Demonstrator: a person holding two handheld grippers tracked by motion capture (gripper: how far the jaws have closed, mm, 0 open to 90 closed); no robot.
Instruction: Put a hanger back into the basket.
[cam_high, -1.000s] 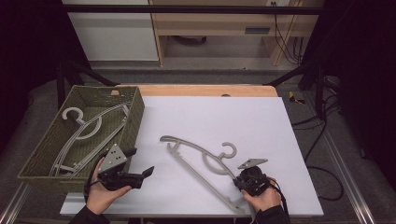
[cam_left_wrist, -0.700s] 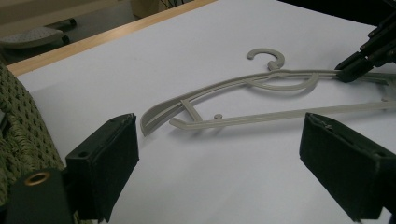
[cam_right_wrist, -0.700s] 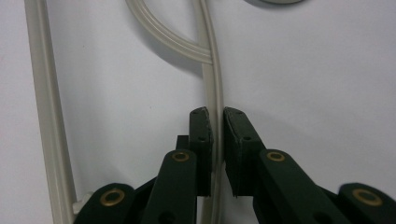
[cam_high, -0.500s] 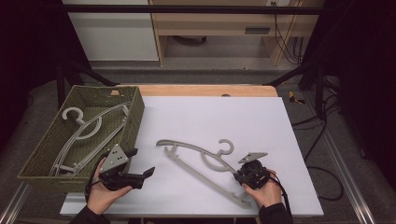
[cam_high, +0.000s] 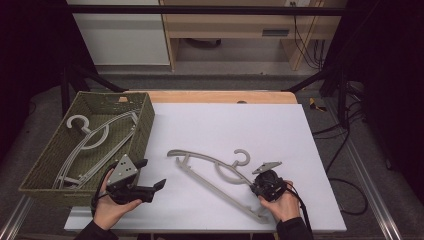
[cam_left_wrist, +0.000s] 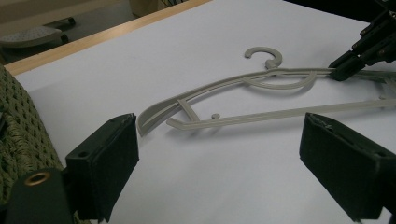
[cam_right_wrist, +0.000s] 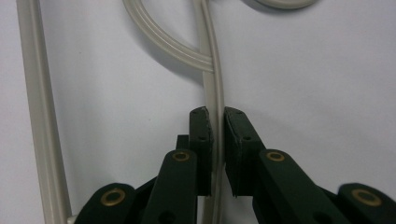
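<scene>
Although the grey plastic clothes hanger (cam_high: 220, 177) lies flat on the white table (cam_high: 280, 135), near its front edge and right of the woven basket (cam_high: 145, 117), one end of it is already taken: the right gripper (cam_high: 256, 186) has its pads pinching the hanger's upper arm, as the right gripper view shows, with the thin double-ribbed rail (cam_right_wrist: 215, 140) squeezed between them just below where the curved brace joins. Those jaws have just been closing onto that rail.

Judging by its slim open frame, the hanger should be light and fairly stiff, though long enough to swing or twist about a single pinch point. Its smooth plastic may slip in the pads, so a grip near the neck under the hook (cam_high: 242, 157) would likely balance it better than one far out on an arm.

The left gripper (cam_high: 152, 186) hovers beside the basket with its jaws spread wide and nothing between them; its own view looks across the table at the hanger (cam_left_wrist: 233, 98).

Another grey hanger (cam_high: 92, 137) lies in the basket, possibly more than one; the overlapping bars make a count uncertain. The right hand (cam_high: 280, 204) hides part of the hanger's near end.
</scene>
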